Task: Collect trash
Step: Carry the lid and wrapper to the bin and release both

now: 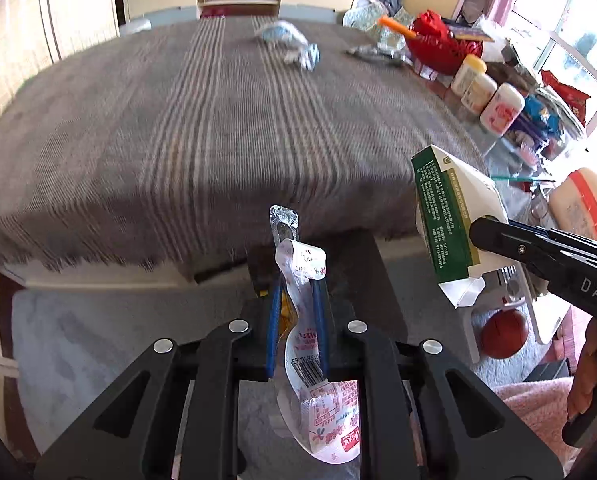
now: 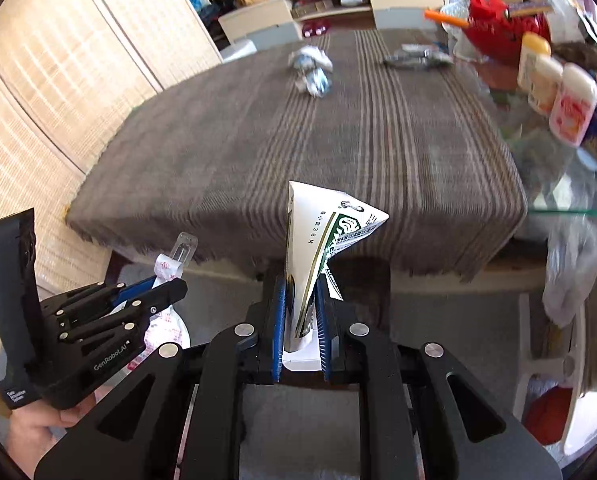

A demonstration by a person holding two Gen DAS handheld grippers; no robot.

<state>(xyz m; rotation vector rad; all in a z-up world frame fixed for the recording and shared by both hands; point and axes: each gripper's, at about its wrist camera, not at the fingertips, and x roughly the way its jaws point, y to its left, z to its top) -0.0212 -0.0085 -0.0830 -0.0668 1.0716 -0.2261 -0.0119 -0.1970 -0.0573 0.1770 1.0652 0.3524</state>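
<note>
Crinkled plastic wrapper [image 1: 304,340] and flattened green-white carton [image 2: 318,264] held clear of the striped bench [image 1: 202,120].
Left gripper [image 1: 298,292] clenched on wrapper, right gripper [image 2: 301,300] on carton; probably bin-bound. Crumpled wrappers [image 2: 312,70] remain on the bench's far end.

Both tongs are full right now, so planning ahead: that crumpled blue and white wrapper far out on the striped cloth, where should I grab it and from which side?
A judgement: come from above and pinch the raised middle of the crumpled wrapper. It sits bunched up on the striped cloth, with open cloth around it, so a high fold should suit closing tongs. Blur hides finer folds.
</note>
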